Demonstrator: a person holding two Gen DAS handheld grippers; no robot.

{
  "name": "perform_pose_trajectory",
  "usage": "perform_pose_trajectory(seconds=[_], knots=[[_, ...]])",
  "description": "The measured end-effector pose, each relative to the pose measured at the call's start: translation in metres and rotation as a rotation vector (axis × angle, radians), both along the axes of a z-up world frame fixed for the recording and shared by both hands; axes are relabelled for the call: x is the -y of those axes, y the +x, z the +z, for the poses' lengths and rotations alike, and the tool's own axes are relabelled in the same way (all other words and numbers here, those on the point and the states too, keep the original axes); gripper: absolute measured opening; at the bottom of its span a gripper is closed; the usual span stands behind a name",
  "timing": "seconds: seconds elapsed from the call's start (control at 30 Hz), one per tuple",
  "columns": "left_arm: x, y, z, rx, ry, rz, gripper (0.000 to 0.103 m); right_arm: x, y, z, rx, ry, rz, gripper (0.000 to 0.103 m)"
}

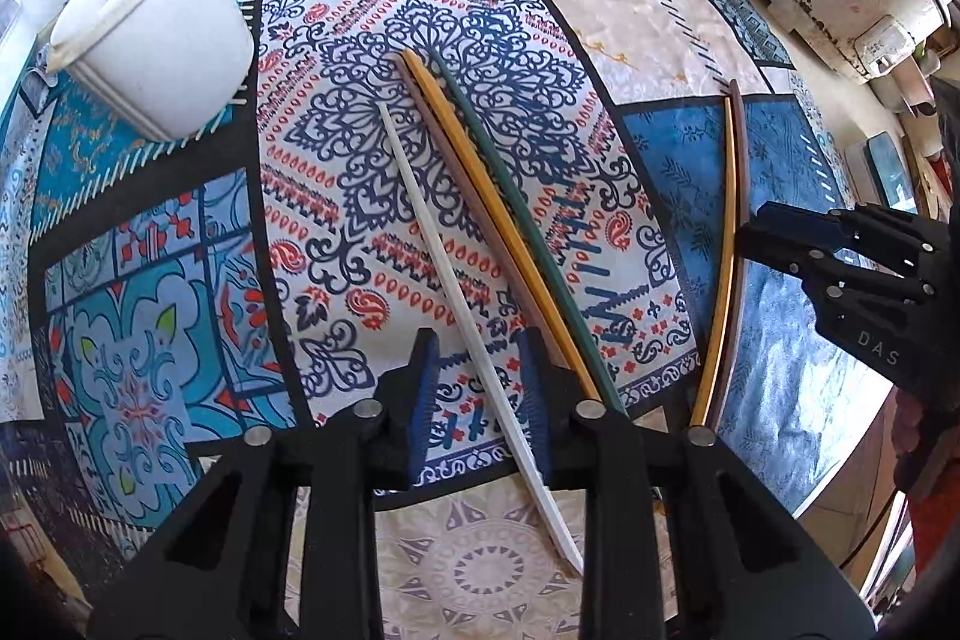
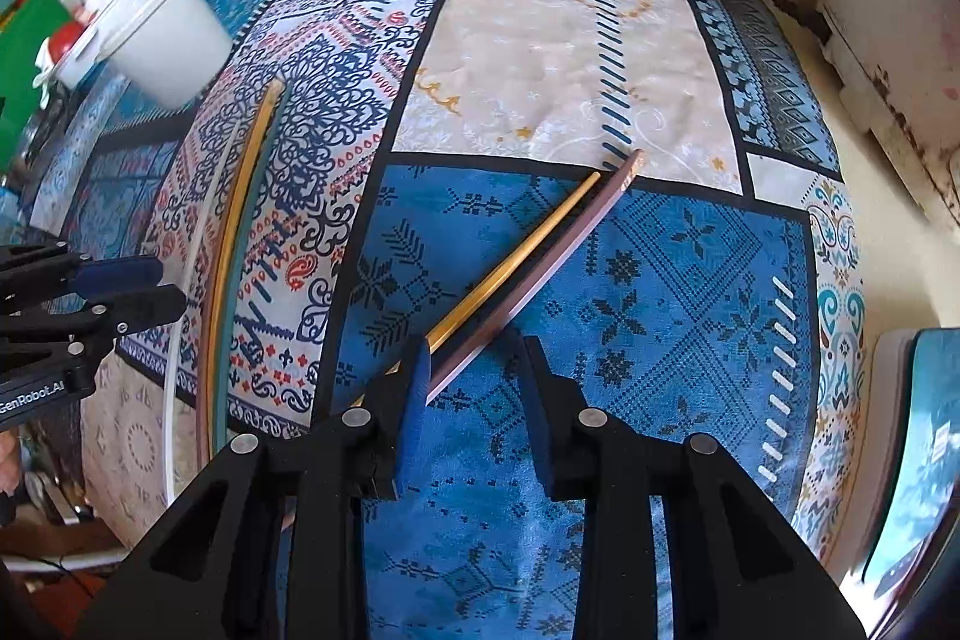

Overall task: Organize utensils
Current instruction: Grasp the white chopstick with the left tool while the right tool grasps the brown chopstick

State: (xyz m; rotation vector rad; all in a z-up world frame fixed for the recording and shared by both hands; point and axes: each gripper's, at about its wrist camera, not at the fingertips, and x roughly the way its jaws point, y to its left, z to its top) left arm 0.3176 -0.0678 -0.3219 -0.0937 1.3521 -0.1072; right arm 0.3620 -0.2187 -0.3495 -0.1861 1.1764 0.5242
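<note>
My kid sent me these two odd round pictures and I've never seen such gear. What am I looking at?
A person holds a two-fingered tool in each hand, each with a wide-angle camera looking along its fingers. One picture looks from the left hand-held gripper, straddling a white chopstick without pinching it. The other looks from the right hand-held gripper, open over a gold chopstick and a mauve chopstick. More chopsticks lie on the patterned tablecloth near a white cup. Nothing is held.

We see bright, even daylight and soft shadows; strong fisheye bending darkens the corners, and the white cup (image 2: 162, 40) looks blurred.
</note>
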Motion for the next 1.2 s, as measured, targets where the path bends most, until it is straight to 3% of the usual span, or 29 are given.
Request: perform_pose_trajectory(seconds=[0.23,0.53,0.67,0.97,1.13,1.2], knots=[[-0.008,-0.011,-0.005,0.014,0.012,0.073,0.007,0.028,0.006,0.001,-0.045,0.019,0.028,0.009],[-0.054,-0.023,-0.002,0.012,0.004,0.151,0.005,0.060,0.026,0.005,-0.079,0.028,-0.050,0.007],[-0.058,-0.023,0.000,-0.007,-0.003,0.131,0.005,0.056,0.028,0.006,-0.071,0.016,-0.053,0.007],[-0.031,-0.019,-0.002,0.016,0.114,0.037,0.005,0.037,0.028,0.008,0.012,-0.057,-0.008,0.007],[-0.021,-0.006,-0.005,0.010,0.105,0.016,0.004,0.035,0.042,0.006,-0.039,0.012,-0.036,0.006],[-0.024,0.005,-0.007,-0.006,0.068,0.033,0.003,0.039,0.044,0.007,-0.053,0.055,-0.062,0.005]])
